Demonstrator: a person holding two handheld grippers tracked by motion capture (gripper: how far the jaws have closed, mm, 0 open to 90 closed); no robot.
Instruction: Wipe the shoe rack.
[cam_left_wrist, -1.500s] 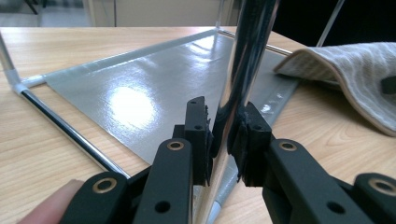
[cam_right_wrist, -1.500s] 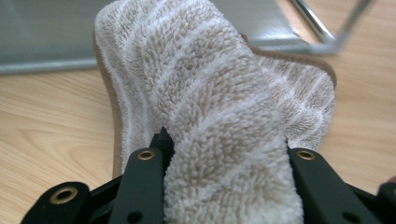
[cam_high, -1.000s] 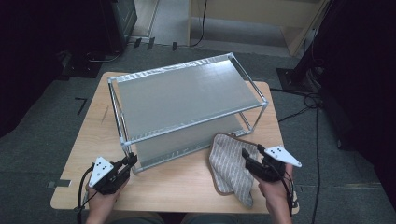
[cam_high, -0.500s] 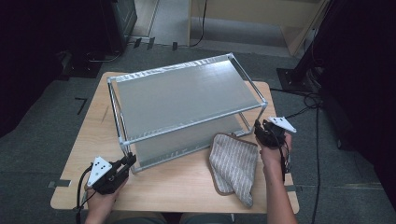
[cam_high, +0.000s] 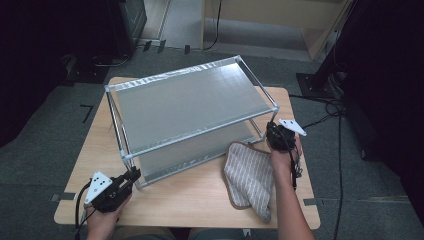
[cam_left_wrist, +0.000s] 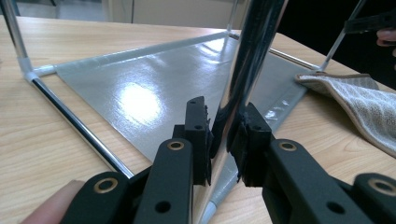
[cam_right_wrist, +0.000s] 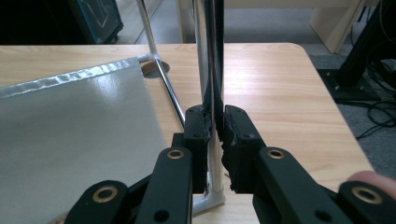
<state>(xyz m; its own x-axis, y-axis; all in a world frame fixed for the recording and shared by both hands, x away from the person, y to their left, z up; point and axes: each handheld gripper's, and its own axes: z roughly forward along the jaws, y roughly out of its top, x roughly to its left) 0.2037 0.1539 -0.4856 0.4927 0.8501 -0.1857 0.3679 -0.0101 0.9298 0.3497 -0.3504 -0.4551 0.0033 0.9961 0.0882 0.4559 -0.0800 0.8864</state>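
Rack (cam_high: 185, 100) stands mid-table (cam_high: 200, 192), and you have a post clamped in each set of fingers: left gripper (cam_high: 131, 176) at the near-left corner, right gripper (cam_high: 272, 131) at the near-right. Judging by that, lift or slide evenly next, clearing the striped cloth (cam_high: 250, 177).

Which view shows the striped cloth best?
The high view: the whole striped cloth lies flat on the table beside the rack, by the right claw. The left gripper view catches only its edge.
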